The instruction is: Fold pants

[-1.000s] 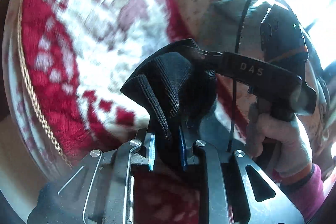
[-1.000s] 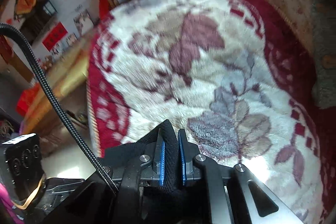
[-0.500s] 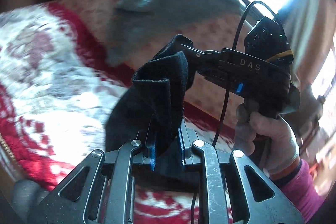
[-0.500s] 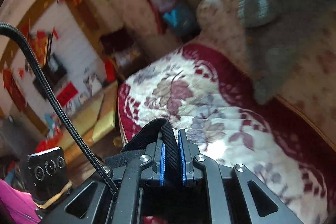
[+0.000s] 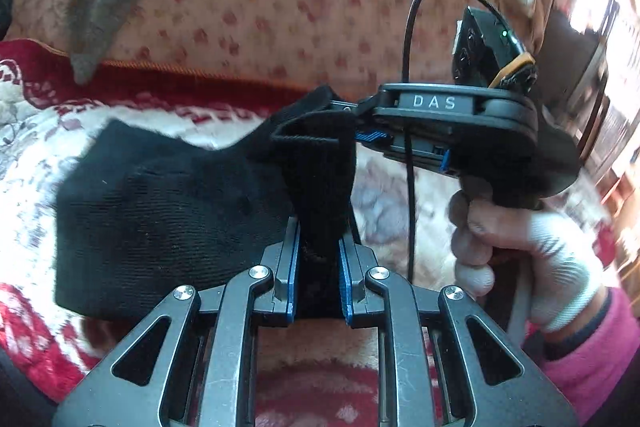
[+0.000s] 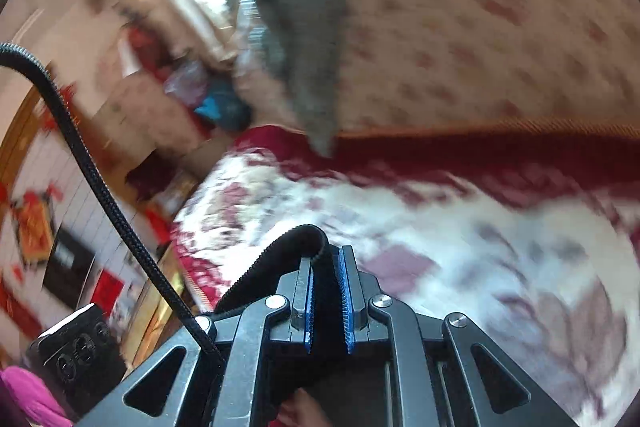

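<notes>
Both grippers are clamping the black pants (image 5: pixel 168 211) — the left gripper (image 5: pixel 318 259) on a bunched waistband fold, the right gripper (image 6: pixel 328 291) on its ribbed edge — and lifting them above the blanket's (image 5: pixel 32 155) back edge. The thick bunch risks slipping out, spoiling the fold.

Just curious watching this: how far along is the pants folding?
Early. Both grippers have picked up the black pants: left gripper and right gripper each pinch an edge above the floral blanket. No finished fold shows; laying flat and folding remain.
</notes>
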`<control>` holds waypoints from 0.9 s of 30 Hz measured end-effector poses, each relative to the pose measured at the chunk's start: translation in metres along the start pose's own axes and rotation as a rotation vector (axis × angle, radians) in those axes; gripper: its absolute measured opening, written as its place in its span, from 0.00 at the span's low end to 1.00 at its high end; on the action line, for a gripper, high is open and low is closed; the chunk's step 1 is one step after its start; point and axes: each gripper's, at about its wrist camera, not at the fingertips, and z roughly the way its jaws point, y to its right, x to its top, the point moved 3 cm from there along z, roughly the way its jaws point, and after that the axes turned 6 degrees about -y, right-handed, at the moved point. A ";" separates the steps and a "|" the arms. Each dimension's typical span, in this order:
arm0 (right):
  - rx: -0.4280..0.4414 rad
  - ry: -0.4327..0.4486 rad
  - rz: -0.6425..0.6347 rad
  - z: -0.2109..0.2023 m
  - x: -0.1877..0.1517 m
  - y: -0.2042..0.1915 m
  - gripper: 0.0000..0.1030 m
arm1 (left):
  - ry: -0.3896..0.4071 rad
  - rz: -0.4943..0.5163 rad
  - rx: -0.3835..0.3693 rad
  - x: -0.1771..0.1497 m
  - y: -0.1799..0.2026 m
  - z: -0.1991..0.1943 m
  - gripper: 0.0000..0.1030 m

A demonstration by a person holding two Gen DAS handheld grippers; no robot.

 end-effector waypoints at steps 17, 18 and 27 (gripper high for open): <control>-0.158 0.117 0.176 -0.063 -0.028 0.037 0.49 | 0.129 0.002 0.054 0.006 -0.060 -0.082 0.45; -0.153 0.126 0.175 -0.067 -0.030 0.034 0.49 | 0.132 -0.009 0.075 0.007 -0.068 -0.082 0.45; -0.172 0.043 0.058 -0.050 -0.032 -0.012 0.50 | 0.092 -0.096 0.198 0.014 -0.119 -0.052 0.45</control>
